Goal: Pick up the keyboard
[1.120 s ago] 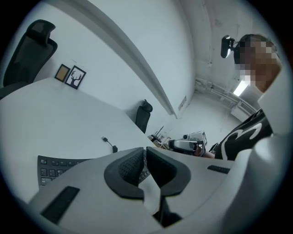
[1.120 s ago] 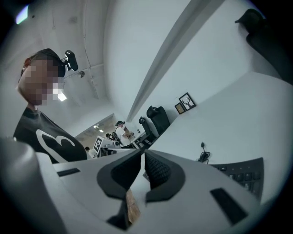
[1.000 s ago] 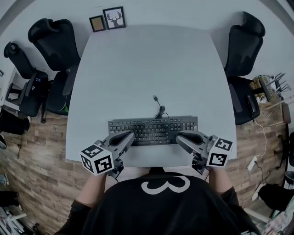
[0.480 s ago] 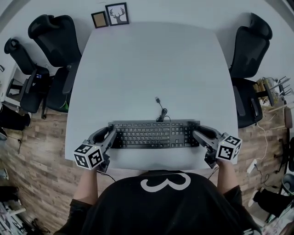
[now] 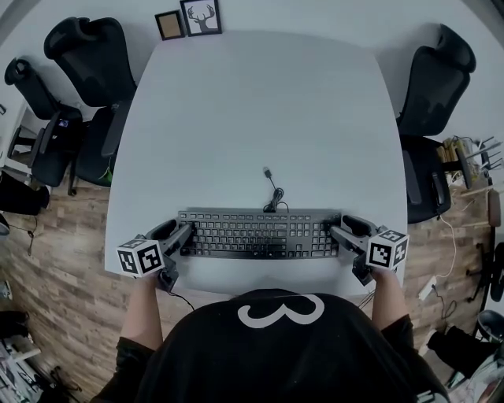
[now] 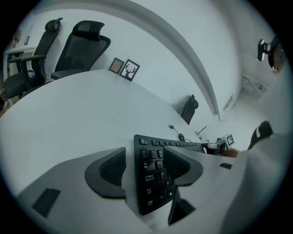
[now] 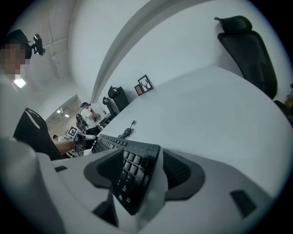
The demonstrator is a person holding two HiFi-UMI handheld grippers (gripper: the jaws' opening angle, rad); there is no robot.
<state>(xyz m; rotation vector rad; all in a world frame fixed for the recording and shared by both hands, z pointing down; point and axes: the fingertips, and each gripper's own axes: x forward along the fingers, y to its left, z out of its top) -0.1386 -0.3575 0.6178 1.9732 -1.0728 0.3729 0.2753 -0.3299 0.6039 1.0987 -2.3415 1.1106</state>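
- The left gripper [image 6: 146,170] is released. Its jaws have just been opening and stand wide apart, and the left end of a flat black corded keyboard [image 5: 260,234] is taken in between them. The pads are not seen pressing on it.
- The right gripper [image 7: 137,172] is likewise unclenched, its jaws having just been opening. The right end of the keyboard is straddled by them without being squeezed.
- The keyboard is laid flat and spans the whole stretch from one gripper to the other, keys up.
- Beyond both grippers, about midway between them, a thin black cable [image 5: 273,187] is led off the keyboard's far edge and ends in a small plug.
- Under the grippers and the keyboard, a white table with rounded corners [image 5: 260,110] is spread; the far part of it is bare.
- Outward from the left gripper, black office chairs [image 5: 83,47] are stood beside the table over a wood-plank floor [image 5: 63,260]; another black chair [image 5: 437,75] is stood outward from the right gripper.
- Far ahead of the left gripper, two small framed pictures [image 5: 200,16] are propped at the table's far edge.
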